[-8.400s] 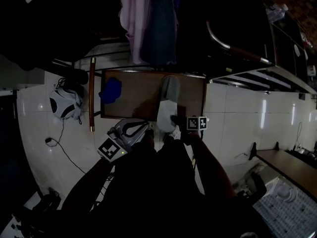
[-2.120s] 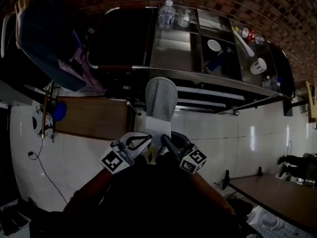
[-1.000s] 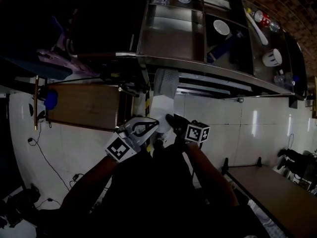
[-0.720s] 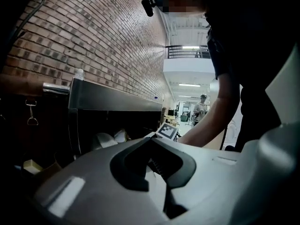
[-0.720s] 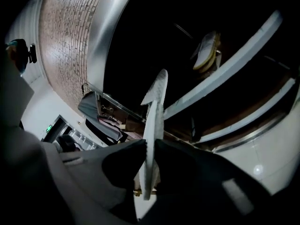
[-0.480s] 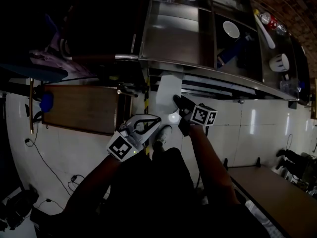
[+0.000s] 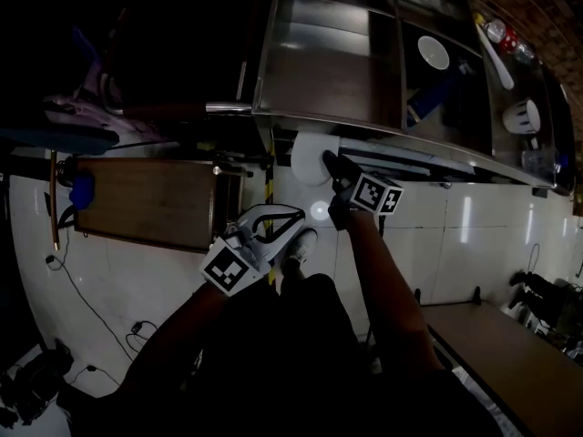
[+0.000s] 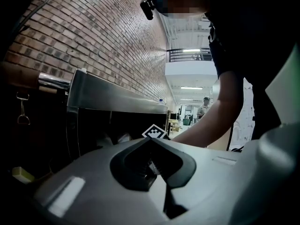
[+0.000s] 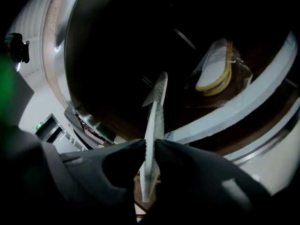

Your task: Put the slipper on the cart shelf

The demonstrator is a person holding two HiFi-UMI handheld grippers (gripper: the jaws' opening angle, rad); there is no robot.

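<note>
A white tiled floor [image 7: 437, 235] and a brick wall [image 8: 112, 41] are seen around a steel cart [image 7: 319, 71]. At the cart's front edge a pale slipper [image 7: 310, 157] is held by the right tongs [image 7: 332, 164], which are closed on it. In the right gripper view the slipper [image 9: 155, 121] is seen edge-on, pinched between the two pads of the tongs [image 9: 150, 150], with its far end pointed into the dark shelf [image 9: 140, 78] of the cart. Whether it touches the shelf cannot be told. Deeper in the cart a plastic-wrapped pale thing [image 9: 213, 71] is seen. The left tongs [image 7: 290, 217] are kept in front of the cart, closed, with nothing between them [image 8: 150, 142].
</note>
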